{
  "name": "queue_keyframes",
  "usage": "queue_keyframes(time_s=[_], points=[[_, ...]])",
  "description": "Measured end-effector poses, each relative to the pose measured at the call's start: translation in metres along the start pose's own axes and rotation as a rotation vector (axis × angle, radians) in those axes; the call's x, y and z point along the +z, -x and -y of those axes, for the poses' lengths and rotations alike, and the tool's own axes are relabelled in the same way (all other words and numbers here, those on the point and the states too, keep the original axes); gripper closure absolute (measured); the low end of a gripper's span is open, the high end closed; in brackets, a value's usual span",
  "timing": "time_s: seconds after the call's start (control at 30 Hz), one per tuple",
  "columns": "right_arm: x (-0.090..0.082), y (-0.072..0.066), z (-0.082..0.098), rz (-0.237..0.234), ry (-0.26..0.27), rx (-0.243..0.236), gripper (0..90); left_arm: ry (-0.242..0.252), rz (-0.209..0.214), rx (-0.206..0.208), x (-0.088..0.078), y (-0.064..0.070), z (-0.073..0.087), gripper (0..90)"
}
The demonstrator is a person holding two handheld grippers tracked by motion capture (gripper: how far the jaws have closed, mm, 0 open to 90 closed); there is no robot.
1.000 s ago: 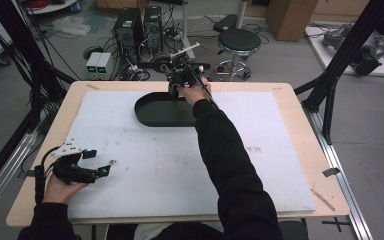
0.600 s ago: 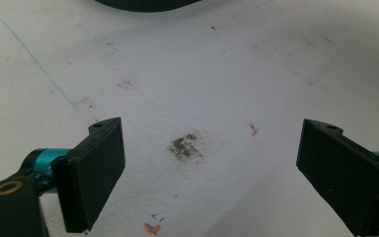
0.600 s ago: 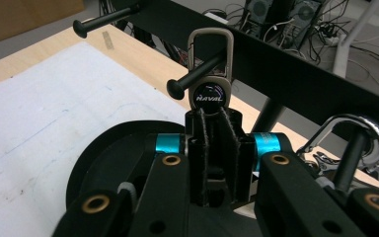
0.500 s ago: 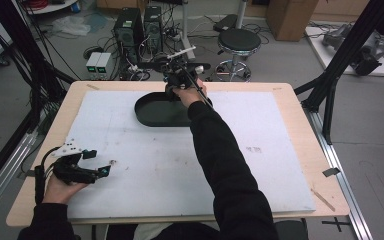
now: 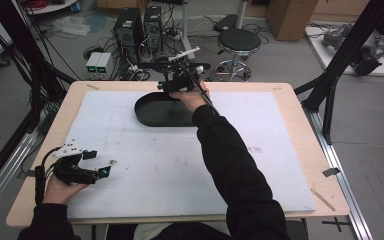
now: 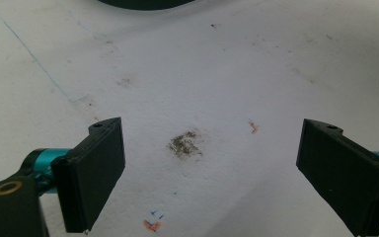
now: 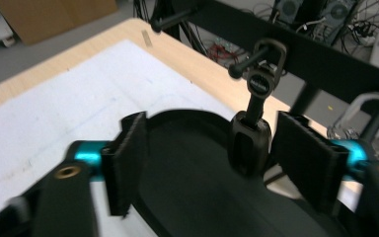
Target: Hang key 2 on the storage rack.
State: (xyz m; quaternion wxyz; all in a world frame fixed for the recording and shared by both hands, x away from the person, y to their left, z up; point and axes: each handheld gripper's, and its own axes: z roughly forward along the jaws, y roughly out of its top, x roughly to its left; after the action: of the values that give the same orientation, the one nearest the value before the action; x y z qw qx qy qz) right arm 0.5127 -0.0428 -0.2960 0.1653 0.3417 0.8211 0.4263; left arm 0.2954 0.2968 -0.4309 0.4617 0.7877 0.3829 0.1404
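We see the right tongs, just opened wide, astride an upright black clip above the oval tray, left tongs wide and well apart.

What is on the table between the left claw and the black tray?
Nothing much: the high view shows bare white mat between the left claw and the black tray, with one tiny pale speck beside the claw.

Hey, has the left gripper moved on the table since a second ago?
No. The left gripper rests at the same spot by the white mat's near left corner.
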Motion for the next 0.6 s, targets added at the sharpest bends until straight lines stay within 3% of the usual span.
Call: queue_keyframes(time_s=[0.17,0.23,0.37,0.5,0.6], points=[[-0.001,0.004,0.007,0.034,-0.063,0.026,12.2,0.004,0.000,0.000,0.000,0.000,0.000,11.7],[-0.001,0.006,0.010,0.037,-0.078,0.022,10.8,0.004,0.000,0.001,-0.001,0.000,0.000,11.7],[-0.008,0.011,0.018,0.025,-0.056,0.028,2.5,0.003,-0.001,0.003,-0.001,0.000,0.000,11.7],[-0.014,0.017,0.025,0.024,-0.062,0.045,2.4,0.004,0.000,0.004,-0.001,0.000,0.000,11.7],[-0.023,0.021,0.030,0.016,-0.038,0.057,2.4,0.004,-0.002,0.004,-0.001,0.000,0.000,11.7]])
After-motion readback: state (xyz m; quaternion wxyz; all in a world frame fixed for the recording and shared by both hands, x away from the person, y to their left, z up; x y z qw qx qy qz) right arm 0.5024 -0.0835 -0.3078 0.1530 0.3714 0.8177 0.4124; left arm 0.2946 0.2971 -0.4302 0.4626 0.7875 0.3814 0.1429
